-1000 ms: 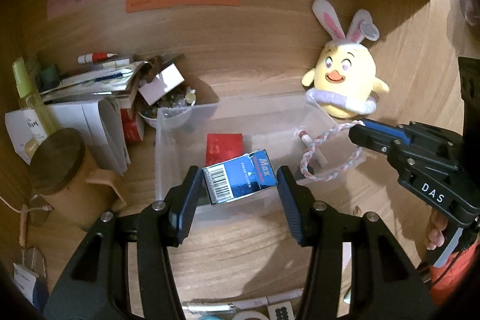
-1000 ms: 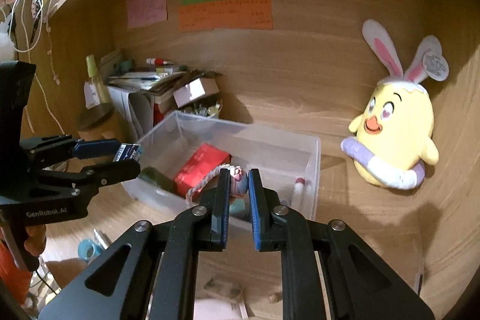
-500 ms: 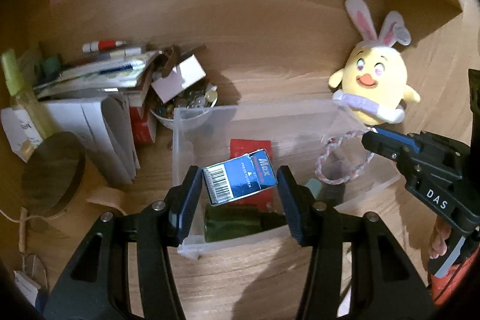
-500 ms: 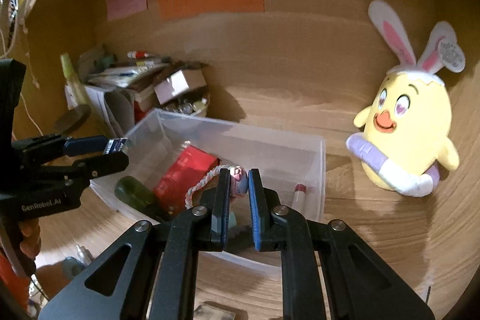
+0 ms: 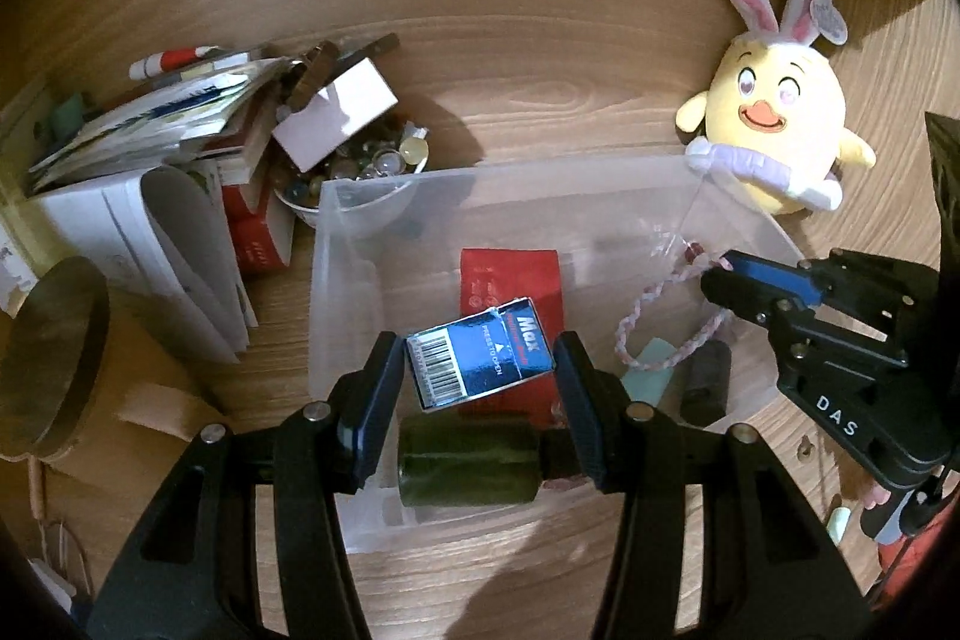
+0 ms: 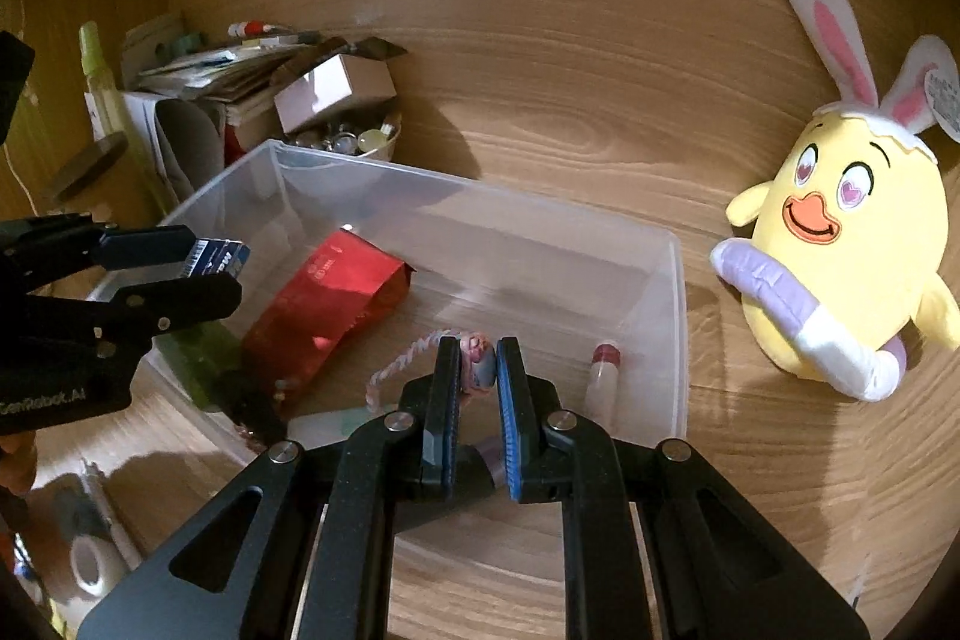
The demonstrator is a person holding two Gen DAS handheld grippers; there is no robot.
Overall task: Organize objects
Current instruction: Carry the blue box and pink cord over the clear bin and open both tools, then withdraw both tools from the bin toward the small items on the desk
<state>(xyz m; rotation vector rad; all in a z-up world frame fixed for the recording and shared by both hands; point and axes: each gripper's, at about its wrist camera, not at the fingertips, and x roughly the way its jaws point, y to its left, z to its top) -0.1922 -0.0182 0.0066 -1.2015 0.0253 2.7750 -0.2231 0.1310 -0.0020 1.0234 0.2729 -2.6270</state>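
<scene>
My left gripper [image 5: 479, 370] is shut on a small blue staple box [image 5: 480, 369] and holds it above the clear plastic bin [image 5: 336, 232]. The bin holds a red pouch [image 5: 509, 274], a dark green cylinder [image 5: 468, 460], a mint eraser [image 5: 645, 381] and a dark tube [image 5: 705, 379]. My right gripper [image 6: 478, 370] is shut on the charm end of a pink-and-white braided cord [image 6: 396, 361] above the bin [image 6: 678, 316]; the cord hangs into it. A glue stick [image 6: 603, 370] lies in the bin's right end. The right gripper also shows in the left wrist view [image 5: 729, 274].
A yellow bunny-eared plush [image 6: 840, 244] leans on the back wall right of the bin. A bowl of marbles [image 5: 354, 172], a small white box [image 5: 336, 112], stacked papers and books [image 5: 168, 130] and a wooden lid [image 5: 48, 352] crowd the left. Tape roll [image 6: 90, 568] lies at front left.
Both grippers moved forward over the bin, still holding the staple box and the cord. The bin's contents came into fuller view.
</scene>
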